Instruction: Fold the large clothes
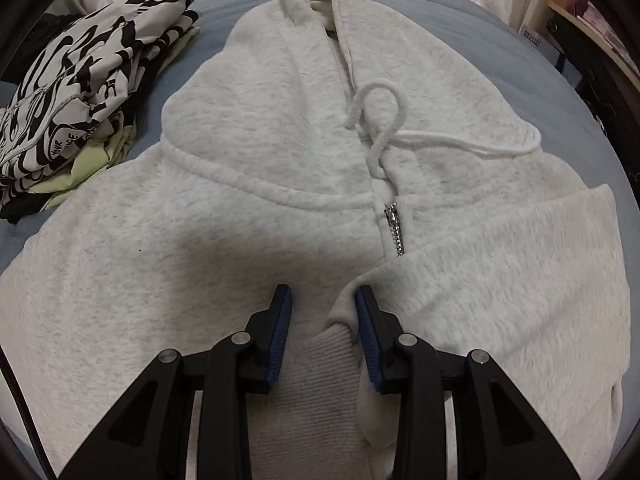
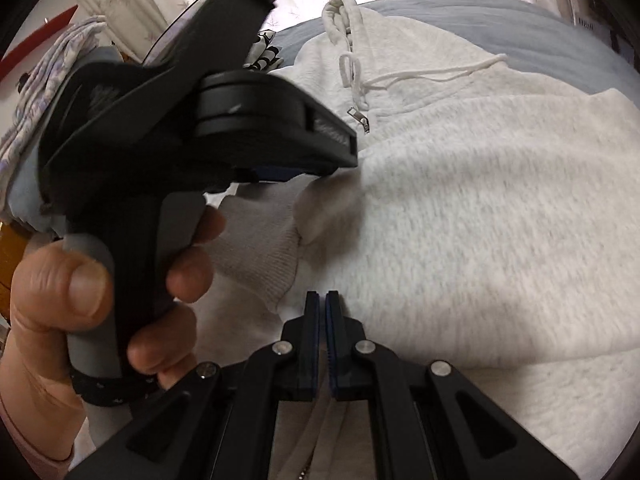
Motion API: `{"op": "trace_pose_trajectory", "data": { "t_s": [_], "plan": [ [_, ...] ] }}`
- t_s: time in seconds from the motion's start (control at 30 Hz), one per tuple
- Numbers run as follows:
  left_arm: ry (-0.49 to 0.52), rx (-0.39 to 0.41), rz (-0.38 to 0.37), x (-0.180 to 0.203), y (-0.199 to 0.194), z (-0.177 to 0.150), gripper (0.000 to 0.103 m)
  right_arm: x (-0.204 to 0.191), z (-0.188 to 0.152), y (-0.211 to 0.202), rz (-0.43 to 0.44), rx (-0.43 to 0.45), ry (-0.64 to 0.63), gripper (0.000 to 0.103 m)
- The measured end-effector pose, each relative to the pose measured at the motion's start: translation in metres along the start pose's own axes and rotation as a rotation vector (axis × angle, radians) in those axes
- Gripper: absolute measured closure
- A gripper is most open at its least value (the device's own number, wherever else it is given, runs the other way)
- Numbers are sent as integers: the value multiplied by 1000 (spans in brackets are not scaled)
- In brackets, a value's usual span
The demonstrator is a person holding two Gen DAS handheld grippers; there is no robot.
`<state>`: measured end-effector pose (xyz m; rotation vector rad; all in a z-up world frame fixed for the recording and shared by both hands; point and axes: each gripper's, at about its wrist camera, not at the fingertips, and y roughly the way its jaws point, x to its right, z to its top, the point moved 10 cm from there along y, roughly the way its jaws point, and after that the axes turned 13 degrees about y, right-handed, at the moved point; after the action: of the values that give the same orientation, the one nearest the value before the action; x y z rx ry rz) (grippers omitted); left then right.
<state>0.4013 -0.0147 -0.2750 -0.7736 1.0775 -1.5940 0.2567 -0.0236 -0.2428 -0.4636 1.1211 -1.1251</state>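
A light grey zip hoodie [image 1: 248, 128] lies front up on a blue-grey bed, hood pointing away, with a white drawstring [image 1: 384, 120] and a metal zipper [image 1: 394, 232]. One sleeve [image 1: 500, 280] is folded across the chest. My left gripper [image 1: 323, 300] is open, its blue pads either side of the ribbed cuff [image 1: 320, 364]. In the right wrist view the hoodie [image 2: 460, 220] fills the frame and the left gripper's body [image 2: 224, 120], held by a hand, hovers over the cuff [image 2: 256, 240]. My right gripper [image 2: 322, 298] is shut and empty above the hoodie.
A pile of folded clothes [image 1: 72, 92] with a black and white print lies on the bed [image 1: 580, 92] at the left. Curtains hang behind the bed. A shelf [image 1: 588, 12] stands at the far right.
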Motion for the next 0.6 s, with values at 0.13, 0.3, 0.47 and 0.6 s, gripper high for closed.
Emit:
{"op": "trace_pose_trajectory", "data": {
  "t_s": [0.13, 0.3, 0.47, 0.6],
  "plan": [
    [6, 26, 5, 0, -15, -6, 70, -4, -1, -6, -14, 7, -20, 100],
    [-19, 89, 13, -4, -67, -15, 65, -10, -2, -33, -12, 5, -18, 99],
    [-53, 145, 29, -16, -134, -52, 43, -23, -16, -82, 18, 33, -23, 99],
    [-61, 140, 40, -29, -173, -89, 42, -35, -40, -115, 20, 46, -65, 97]
  ]
}}
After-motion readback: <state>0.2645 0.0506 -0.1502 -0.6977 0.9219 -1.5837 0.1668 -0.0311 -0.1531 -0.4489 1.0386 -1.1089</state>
